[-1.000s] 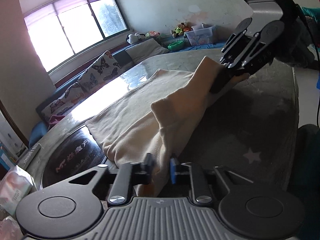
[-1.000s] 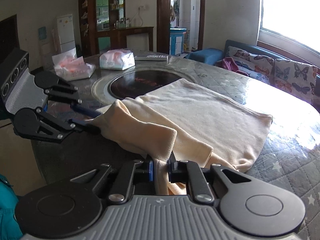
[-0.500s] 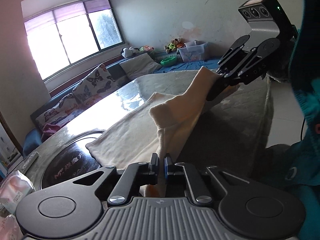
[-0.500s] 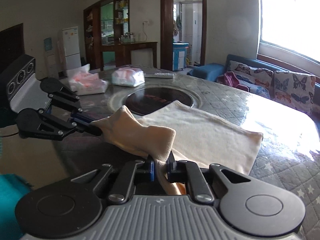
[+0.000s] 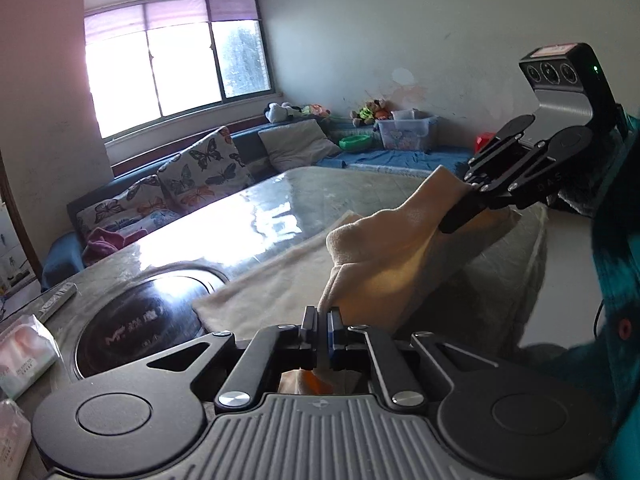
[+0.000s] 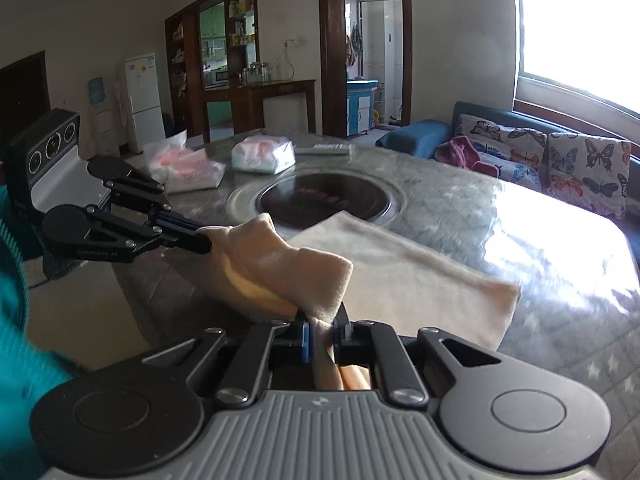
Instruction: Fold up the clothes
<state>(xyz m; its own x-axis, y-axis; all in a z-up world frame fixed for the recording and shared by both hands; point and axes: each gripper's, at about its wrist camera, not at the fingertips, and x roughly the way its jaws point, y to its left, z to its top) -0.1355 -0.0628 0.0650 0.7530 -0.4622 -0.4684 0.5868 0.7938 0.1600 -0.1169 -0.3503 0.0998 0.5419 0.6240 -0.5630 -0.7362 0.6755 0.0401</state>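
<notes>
Cloth [image 5: 288, 284]: cream garment, partly flat on the table ahead of both grippers, its near edge lifted off the surface and bunched between them.
Left gripper [image 5: 322, 322]: jaws closed on a pinch of the cloth's near edge; fabric shows between the pads and trails back under the fingers. It points downward toward the table.
Right gripper [image 6: 322, 330]: jaws clamped on another pinch of the same edge; a fold of fabric stands up just ahead of the fingertips and a strip hangs back between the fingers.
Span between grippers: the lifted cloth runs from one gripper to the other in a loose, creased ridge, raised clear of the table; the rest slopes down ahead of the grippers and lies flat.
Table [image 6: 460, 204]: round, grey mottled top with a glossy glare patch beyond the cloth.
Hob [image 6: 324, 200]: dark round inset, ahead of the right gripper and just beyond the cloth's far edge; ahead-left of the left gripper.
Tissue packs [image 6: 262, 156]: beyond the hob from the right gripper, well apart from the cloth.
Sleeve [image 6: 16, 320]: teal, at the left margin beside the right gripper's view.
Sofa [image 5: 188, 184]: beyond the table, with butterfly cushions, under the window.
</notes>
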